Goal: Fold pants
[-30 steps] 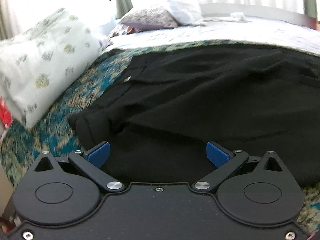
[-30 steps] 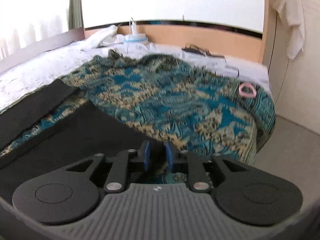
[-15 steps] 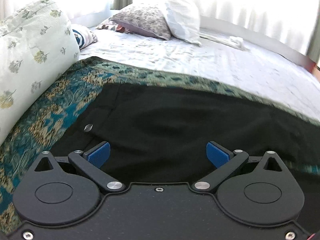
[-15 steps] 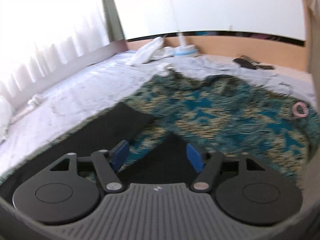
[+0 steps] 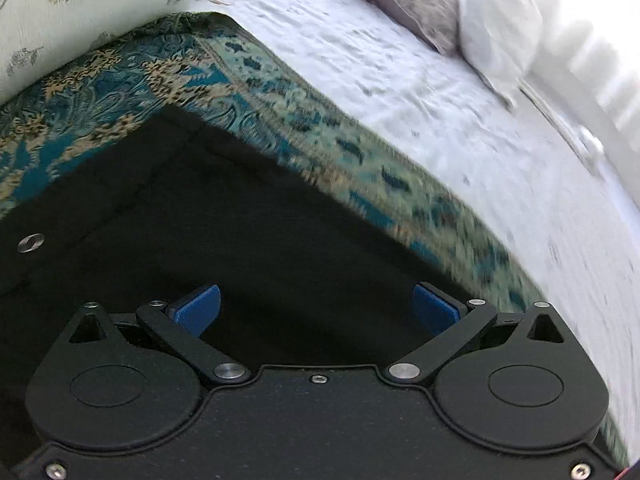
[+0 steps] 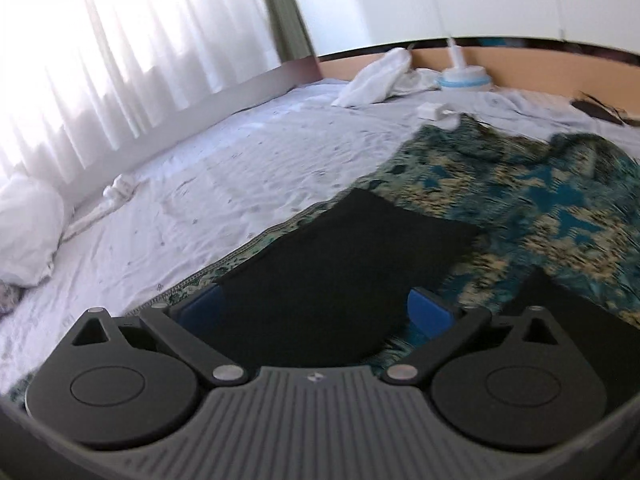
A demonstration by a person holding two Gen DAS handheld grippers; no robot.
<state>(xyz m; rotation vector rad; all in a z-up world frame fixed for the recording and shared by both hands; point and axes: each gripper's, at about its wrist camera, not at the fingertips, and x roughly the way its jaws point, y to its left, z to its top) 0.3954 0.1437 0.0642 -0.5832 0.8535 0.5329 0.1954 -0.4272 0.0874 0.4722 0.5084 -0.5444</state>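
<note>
Where the black fabric pants (image 5: 248,240) lie spread flat on the teal-and-gold patterned woven bedspread (image 5: 132,76), both hand-held grippers sit above them with nothing clamped. The left gripper (image 5: 316,308) has its 2 blue pads (image 5: 198,308) wide apart, and the dark cloth fills the view beneath and ahead of them without touching either pad (a small round metal button (image 5: 31,242) shows on the cloth at the far left edge). The pants' straight edge runs diagonally just inside the bedspread's border, beyond which lies the white bed sheet (image 5: 420,92). A pale floral pillow (image 5: 80,4) rests at the upper left.

In the right wrist view, the right gripper (image 6: 316,312) has just been opening its jaws, which now stand fully apart; no cloth is between the blue pads (image 6: 430,314). One black pant leg (image 6: 344,264) extends ahead from between the fingers' line to a squared end on the bedspread (image 6: 540,200). A 2nd dark panel (image 6: 568,308) lies lower right, separated from the first by a strip of bedspread. White curtains (image 6: 100,52) hang along the left.
</note>
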